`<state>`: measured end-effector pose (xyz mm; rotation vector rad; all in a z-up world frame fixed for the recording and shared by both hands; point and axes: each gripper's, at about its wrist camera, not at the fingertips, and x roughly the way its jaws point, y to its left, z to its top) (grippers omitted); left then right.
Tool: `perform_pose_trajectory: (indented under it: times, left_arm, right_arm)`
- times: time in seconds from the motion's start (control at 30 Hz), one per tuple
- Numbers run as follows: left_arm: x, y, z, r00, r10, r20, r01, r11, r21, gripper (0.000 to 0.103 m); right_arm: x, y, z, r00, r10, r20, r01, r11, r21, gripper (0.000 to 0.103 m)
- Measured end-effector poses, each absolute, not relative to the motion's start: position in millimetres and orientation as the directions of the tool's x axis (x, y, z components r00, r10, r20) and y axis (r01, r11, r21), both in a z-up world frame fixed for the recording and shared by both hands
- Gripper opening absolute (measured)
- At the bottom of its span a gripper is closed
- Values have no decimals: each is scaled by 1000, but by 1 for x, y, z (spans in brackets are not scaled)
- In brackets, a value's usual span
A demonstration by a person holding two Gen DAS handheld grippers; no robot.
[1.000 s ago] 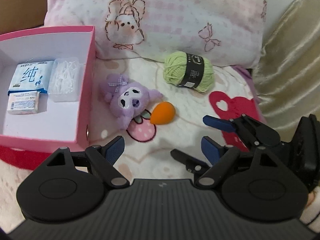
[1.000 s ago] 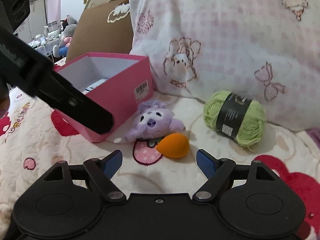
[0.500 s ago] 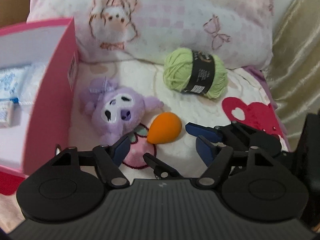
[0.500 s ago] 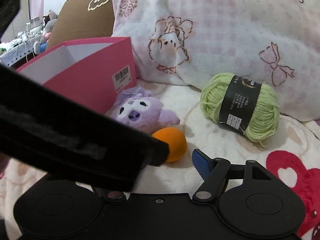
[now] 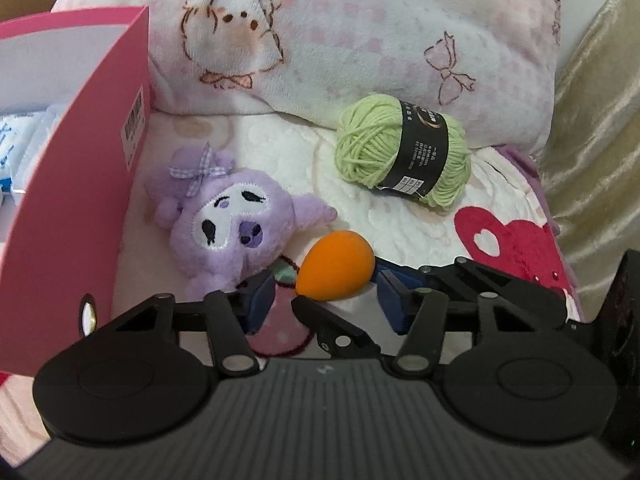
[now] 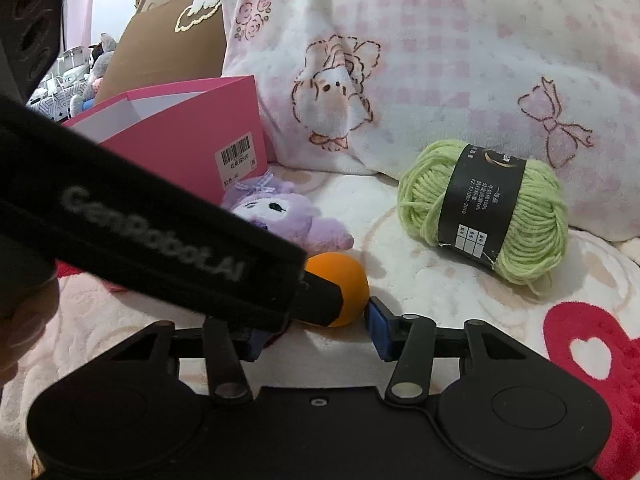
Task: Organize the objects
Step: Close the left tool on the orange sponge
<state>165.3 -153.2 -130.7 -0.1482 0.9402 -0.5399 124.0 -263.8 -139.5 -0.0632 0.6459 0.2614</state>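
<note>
An orange makeup sponge lies on the bed blanket beside a purple plush toy. A green yarn ball lies further back right. An open pink box stands at the left. My left gripper is open, its blue pads just in front of the sponge. My right gripper is open too, low on the blanket, its pads on either side of the sponge. The left gripper's body crosses the right wrist view and hides part of the sponge and plush.
A pink patterned pillow leans behind the objects. The box holds white and blue packets. A beige curtain hangs at the right. A brown headboard stands behind the box.
Both grippers have moved forward and down toward the orange sponge. The left gripper has shifted right past the box wall. Both stay open.
</note>
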Motion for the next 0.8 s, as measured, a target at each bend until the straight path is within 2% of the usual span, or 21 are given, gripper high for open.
perform_pose_trajectory:
  times: [0.07,0.2,0.5,0.8]
  left_arm:
    - [166,-155,-132,467,-508,-724,377,855,-356,39]
    - [167,-158,-135,470,-500,-728,372,860,-350,35]
    - [164,-163,-133,477,-482,-735,391,865,-314,34]
    - [149,-156,-126,470,-472,-746,385,870,-309,34]
  right_arm:
    - [125,-263,-140,765,217,-606,-259,966,19,53]
    - [127,-263,-143,765,210,-609,-251,968,19,52]
    - [123,-262,-141,768,215,-604,-250,968,27,50]
    - [114,-257,-132,733,233,-639,-236,968,83,50]
